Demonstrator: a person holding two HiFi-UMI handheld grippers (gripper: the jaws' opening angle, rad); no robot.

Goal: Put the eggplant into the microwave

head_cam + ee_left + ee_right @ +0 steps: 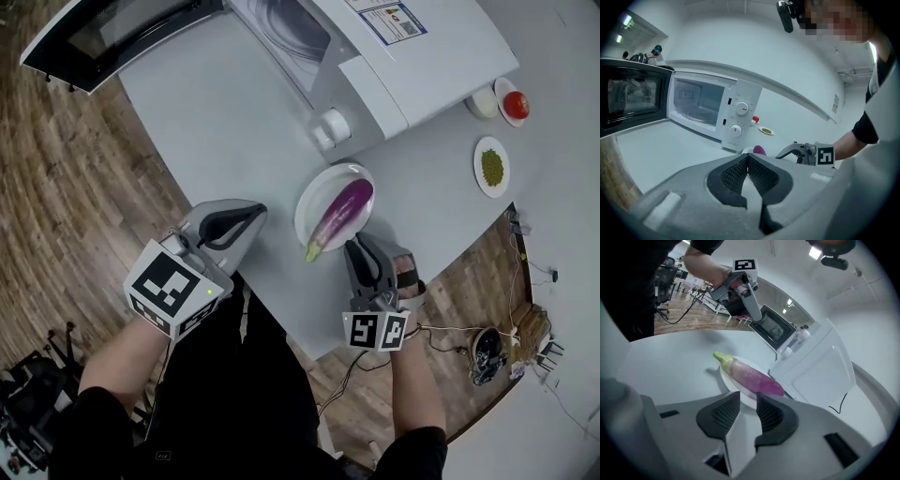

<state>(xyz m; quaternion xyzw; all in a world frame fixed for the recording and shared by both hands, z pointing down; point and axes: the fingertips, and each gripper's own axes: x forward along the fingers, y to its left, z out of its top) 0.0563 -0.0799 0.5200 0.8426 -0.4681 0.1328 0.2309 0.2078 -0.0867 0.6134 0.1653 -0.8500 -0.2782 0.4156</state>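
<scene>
Nearest the head camera, two black-sleeved arms reach forward over the near edge of the pale grey table (225, 122), each holding a tool. The left hand-held gripper (255, 214) sits low over bare table top, well to the left of the food. Its own view shows the two ribbed pads meeting at their tips with nothing between them, so it is closed and empty. The right hand-held gripper (357, 246) points at the eggplant (342, 214) from the near side. Its jaws stand apart, and only table top and the plate's rim show through the gap. The eggplant lies just beyond the tips, not between them.

The eggplant is purple with a pale green stem end. It lies slantwise on a white plate (314, 199), with the stem end toward the person and sticking out past the rim. The plate stands on the table just in front of the white microwave (441, 66), near the corner that carries its two knobs (332, 127). The microwave's door (112, 33) is swung wide open to the left, and the left gripper view looks straight into the open cavity.

To the right of the microwave, well apart from the eggplant, stand a small dish of something green (491, 167), a tomato (516, 105) on a red-rimmed saucer, and a small white cup (483, 101) just beside it. Wooden floor (66, 187) shows past the table's edge.
</scene>
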